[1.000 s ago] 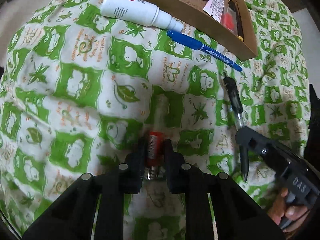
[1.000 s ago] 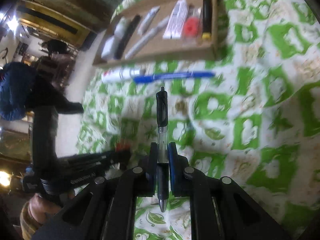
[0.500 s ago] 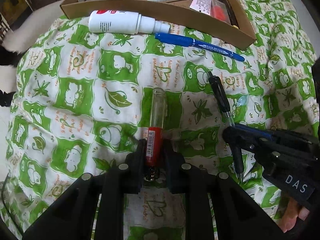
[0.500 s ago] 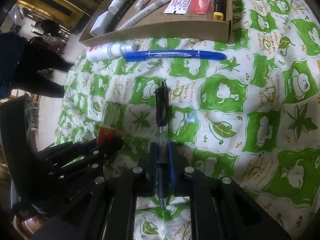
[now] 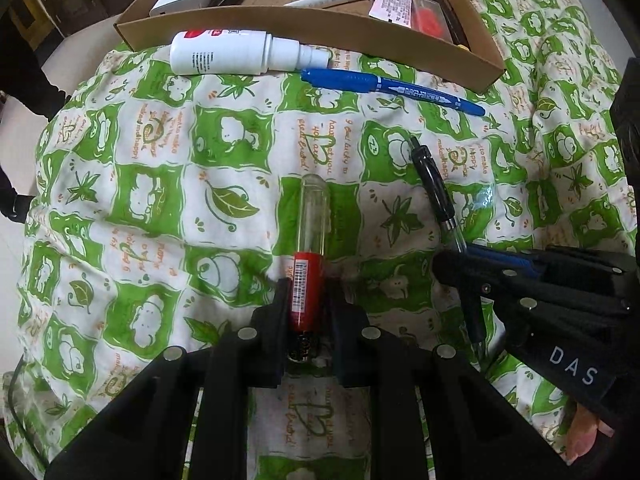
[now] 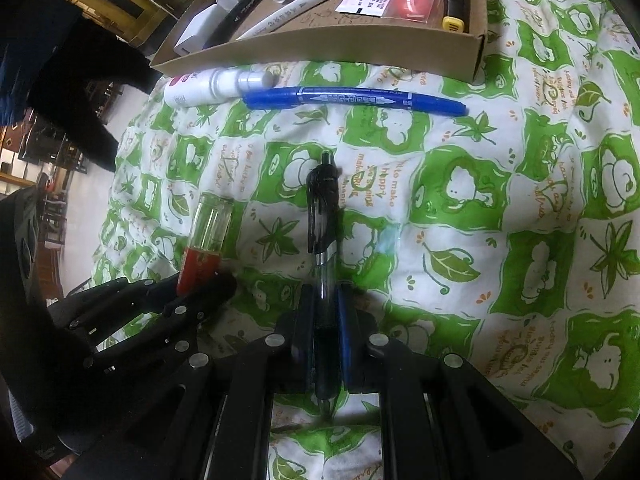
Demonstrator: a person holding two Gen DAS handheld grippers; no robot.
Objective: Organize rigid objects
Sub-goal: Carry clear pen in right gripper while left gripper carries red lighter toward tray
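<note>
Here a green-and-white printed cloth [image 5: 168, 184] spreads beneath the cardboard tray [image 5: 304, 36].

The green-patterned cloth [image 5: 224, 200] is viewed steeply downward, close up, from both wrists (cardboard tray [image 6: 320, 46] shared at its far edge).

- Home interior, most likely a living or bedroom area.
- Soft quilted cover [image 5: 168, 200], green-and-white cartoon print, spread over a padded surface.
- Shallow cardboard tray [image 6: 320, 46] holding pens, tubes, small toiletries.
- Dark wooden furniture [image 6: 48, 152] and pale floor [image 5: 16, 128] behind.
</note>
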